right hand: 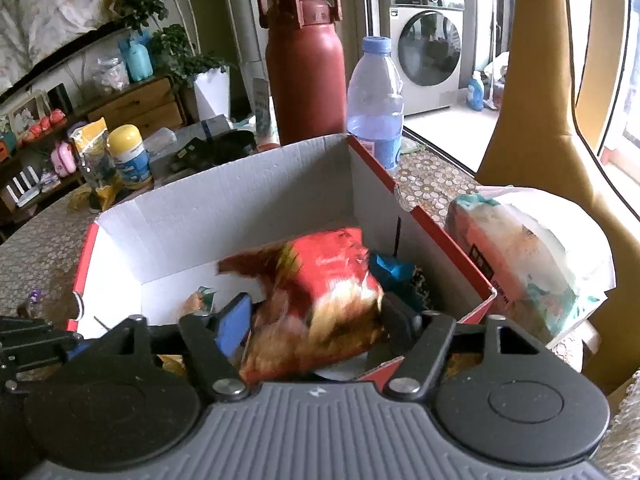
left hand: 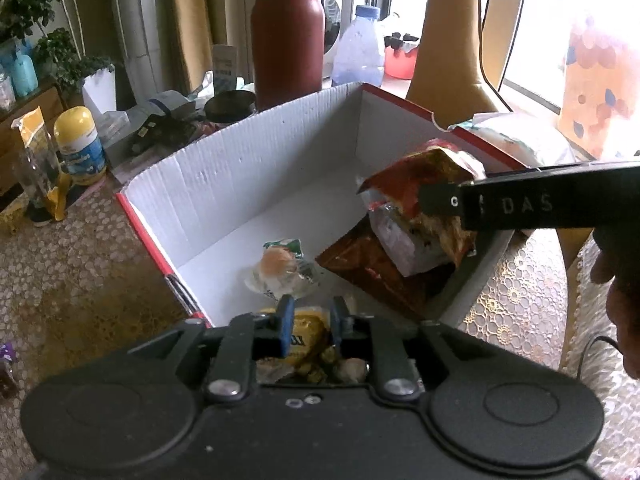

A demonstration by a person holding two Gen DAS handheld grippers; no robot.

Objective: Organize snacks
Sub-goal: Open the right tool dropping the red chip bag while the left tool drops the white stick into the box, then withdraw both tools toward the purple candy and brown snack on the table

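Red-and-white corrugated box [right hand: 224, 204] below both grippers: red chip bag [right hand: 320, 300] sits loose between the right gripper's [right hand: 316, 320] spread jaws, yellow packet [left hand: 308, 334] between the left gripper's [left hand: 310, 326] narrowly parted ones, best released low.

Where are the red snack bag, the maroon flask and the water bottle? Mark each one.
red snack bag [right hand: 320, 296]: right wrist view, middle of its front.
maroon flask [right hand: 306, 76]: right wrist view, its body.
water bottle [right hand: 374, 96]: right wrist view, its clear body.

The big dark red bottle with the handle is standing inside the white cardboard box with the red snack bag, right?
Not quite. The big dark red bottle stands on the table behind the white cardboard box, not inside it. The red snack bag is over the box. The right wrist view shows this.
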